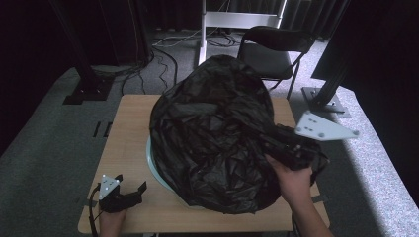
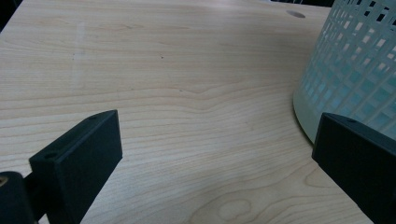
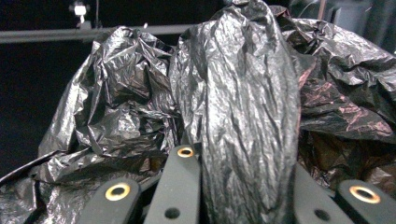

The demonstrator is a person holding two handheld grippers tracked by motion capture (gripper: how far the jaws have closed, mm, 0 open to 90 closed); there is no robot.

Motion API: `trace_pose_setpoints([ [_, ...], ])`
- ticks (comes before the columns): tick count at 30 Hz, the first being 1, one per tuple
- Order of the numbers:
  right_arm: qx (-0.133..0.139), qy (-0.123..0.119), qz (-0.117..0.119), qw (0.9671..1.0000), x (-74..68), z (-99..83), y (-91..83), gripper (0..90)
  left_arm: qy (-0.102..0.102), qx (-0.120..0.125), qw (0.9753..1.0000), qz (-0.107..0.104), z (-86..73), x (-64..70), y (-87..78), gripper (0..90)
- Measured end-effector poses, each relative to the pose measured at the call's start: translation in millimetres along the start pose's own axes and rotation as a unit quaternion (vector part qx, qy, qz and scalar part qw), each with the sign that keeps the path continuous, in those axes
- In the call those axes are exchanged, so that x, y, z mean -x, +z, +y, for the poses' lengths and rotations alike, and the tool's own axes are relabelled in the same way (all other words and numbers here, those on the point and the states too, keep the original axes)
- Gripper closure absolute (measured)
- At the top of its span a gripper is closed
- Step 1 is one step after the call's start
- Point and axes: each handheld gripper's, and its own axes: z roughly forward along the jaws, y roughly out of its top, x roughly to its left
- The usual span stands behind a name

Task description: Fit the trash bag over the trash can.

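A big crumpled black plastic bag [image 1: 212,133] billows over a pale perforated basket [image 1: 154,165] in the middle of the wooden table [image 1: 131,118]. At the bag's right side my right gripper [image 1: 274,138] is shut on a thick fold of it. In the right gripper view that fold of the bag [image 3: 243,93] rises from between the jaws of the right gripper [image 3: 243,186]. My left gripper [image 1: 131,181] rests at the table's front left, open and holding nothing. In the left gripper view the left gripper [image 2: 215,126] has its jaws wide apart over bare wood, with the basket [image 2: 355,70] beside the right jaw.
A black folding chair [image 1: 274,47] stands behind the table on the carpet. Cables [image 1: 163,54] trail over the floor near a white stand [image 1: 237,19]. Black frame posts [image 1: 84,74] rise at both sides. Bare table wood [image 2: 163,70] lies left of the basket.
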Motion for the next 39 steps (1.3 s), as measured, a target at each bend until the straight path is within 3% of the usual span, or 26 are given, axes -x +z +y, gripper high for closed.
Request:
trace_pose_setpoints([
  [7, -0.041, 0.018, 0.029, 0.9986, 2.5, -3.2, 43.4, 84.3, -0.001, 0.003, 1.0, 0.0, 0.3, -2.3, -1.5, 1.7],
  [14, -0.096, 0.046, 0.052, 0.993, 10.1, -16.4, 80.2, 82.2, -0.006, 0.005, 1.0, 0.0, 0.6, -3.8, -2.0, 1.6],
  [16, -0.108, 0.05, 0.051, 0.9915, 11.9, -19.3, 86.9, 74.1, -0.005, 0.005, 1.0, 0.001, 0.8, -4.0, -2.3, 1.7],
  [18, -0.124, 0.059, 0.05, 0.9893, 14.8, -21.6, 94.0, 52.2, -0.005, 0.005, 1.0, 0.0, 0.7, -4.0, -2.4, 1.7],
  [19, -0.129, 0.062, 0.05, 0.9885, 16.5, -21.9, 95.9, 46.2, -0.005, 0.004, 1.0, 0.0, 0.7, -3.9, -2.4, 1.6],
  [22, -0.132, 0.079, 0.048, 0.987, 20.6, -21.7, 98.0, 27.1, -0.006, 0.004, 1.0, 0.0, 0.5, -4.1, -2.1, 1.7],
  [25, -0.12, 0.084, 0.04, 0.9883, 21.9, -18.8, 93.7, 19.5, -0.007, 0.003, 1.0, -0.001, 0.7, -4.2, -2.0, 1.7],
  [32, -0.088, 0.074, 0.018, 0.9932, 25.6, -8.8, 68.9, 18.2, -0.008, 0.001, 1.0, 0.001, 2.3, -3.9, -3.7, 1.7],
  [36, -0.082, 0.061, -0.026, 0.9944, 33.8, -8.1, 46.2, 18.2, -0.01, 0.003, 0.9999, 0.008, 11.2, -5.0, -11.9, 1.7],
  [39, -0.085, 0.063, -0.058, 0.9927, 45.1, -11.8, 30.4, 18.3, -0.018, 0.019, 0.9995, 0.016, 25.4, -8.1, -26.3, 1.7],
])
